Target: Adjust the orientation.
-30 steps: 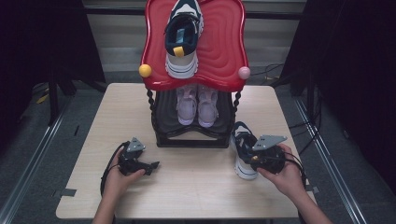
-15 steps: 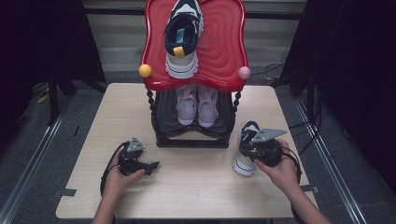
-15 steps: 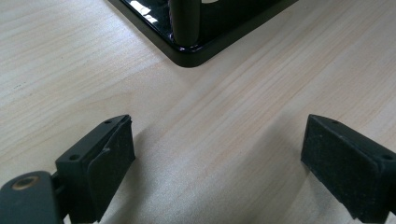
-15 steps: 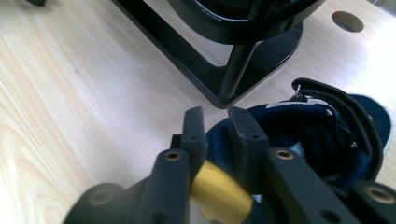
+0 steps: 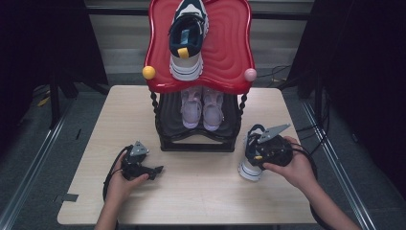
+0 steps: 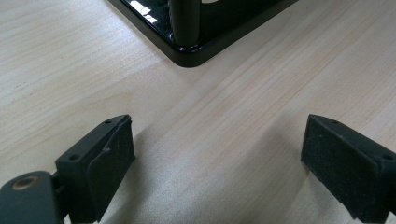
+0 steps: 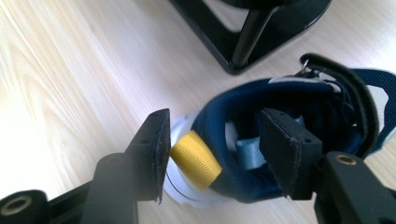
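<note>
A navy and white sneaker (image 5: 249, 168) stands on the table right of the shoe rack, with a yellow pull tab (image 7: 195, 158) at its heel. My right gripper (image 5: 259, 154) (image 7: 215, 120) straddles the heel collar, one jaw outside by the tab and the other inside the shoe (image 7: 289, 100). Its jaws have just been opening and the pads no longer press the collar. The matching sneaker (image 5: 187, 40) lies on the rack's red top (image 5: 230, 52). Held low over bare wood at the front left, my left gripper (image 5: 154, 169) (image 6: 219, 128) is open and empty.
A pair of pink shoes (image 5: 202, 108) sits on the rack's black lower shelf (image 5: 168, 120). The rack's black base corner (image 6: 187, 51) (image 7: 233, 63) lies just ahead of each gripper. The wooden table (image 5: 191, 201) has bare room along its front. A cable trails from each gripper.
The right gripper shifted a little over the sneaker's heel and its jaws spread apart, letting go of the collar. The sneaker now rests on the table. The left hand stayed put.
</note>
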Action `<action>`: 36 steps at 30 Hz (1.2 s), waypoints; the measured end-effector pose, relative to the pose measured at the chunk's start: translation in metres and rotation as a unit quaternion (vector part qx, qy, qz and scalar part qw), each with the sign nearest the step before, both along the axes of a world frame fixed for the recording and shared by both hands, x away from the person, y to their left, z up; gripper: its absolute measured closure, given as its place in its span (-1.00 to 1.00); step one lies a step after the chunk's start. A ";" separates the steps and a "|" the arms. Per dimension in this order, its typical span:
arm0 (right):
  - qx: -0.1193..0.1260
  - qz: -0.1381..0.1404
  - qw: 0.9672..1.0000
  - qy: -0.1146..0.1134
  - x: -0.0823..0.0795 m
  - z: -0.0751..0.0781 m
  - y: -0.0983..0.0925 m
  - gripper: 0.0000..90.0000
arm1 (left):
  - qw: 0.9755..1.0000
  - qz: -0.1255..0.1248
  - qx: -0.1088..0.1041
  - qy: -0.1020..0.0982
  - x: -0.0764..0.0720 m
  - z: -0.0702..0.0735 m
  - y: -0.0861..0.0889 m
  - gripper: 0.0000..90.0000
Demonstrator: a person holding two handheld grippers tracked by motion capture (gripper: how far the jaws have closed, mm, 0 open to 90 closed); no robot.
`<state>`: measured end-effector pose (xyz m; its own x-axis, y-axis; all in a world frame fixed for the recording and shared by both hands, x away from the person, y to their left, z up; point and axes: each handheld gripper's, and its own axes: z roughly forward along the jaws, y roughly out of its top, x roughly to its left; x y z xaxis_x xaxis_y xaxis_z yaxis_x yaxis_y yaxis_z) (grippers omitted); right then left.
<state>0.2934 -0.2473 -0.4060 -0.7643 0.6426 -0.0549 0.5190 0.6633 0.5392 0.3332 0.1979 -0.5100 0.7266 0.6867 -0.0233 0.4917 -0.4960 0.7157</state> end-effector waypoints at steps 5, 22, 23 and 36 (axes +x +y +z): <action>-0.045 0.028 0.998 0.016 0.004 -0.005 0.008 0.16 | 1.000 0.000 0.000 0.000 0.000 0.000 0.000 -0.80; -0.033 0.027 0.998 0.044 -0.013 -0.001 0.014 0.54 | 1.000 -0.001 0.000 0.000 0.000 0.000 0.000 -0.80; -0.030 0.029 0.998 0.048 -0.014 -0.001 0.015 0.54 | 1.000 -0.001 0.000 0.000 0.000 0.000 0.000 -0.80; -0.066 0.031 0.990 0.122 0.001 0.000 0.026 0.22 | 1.000 -0.001 -0.001 0.001 0.000 0.000 0.000 -0.80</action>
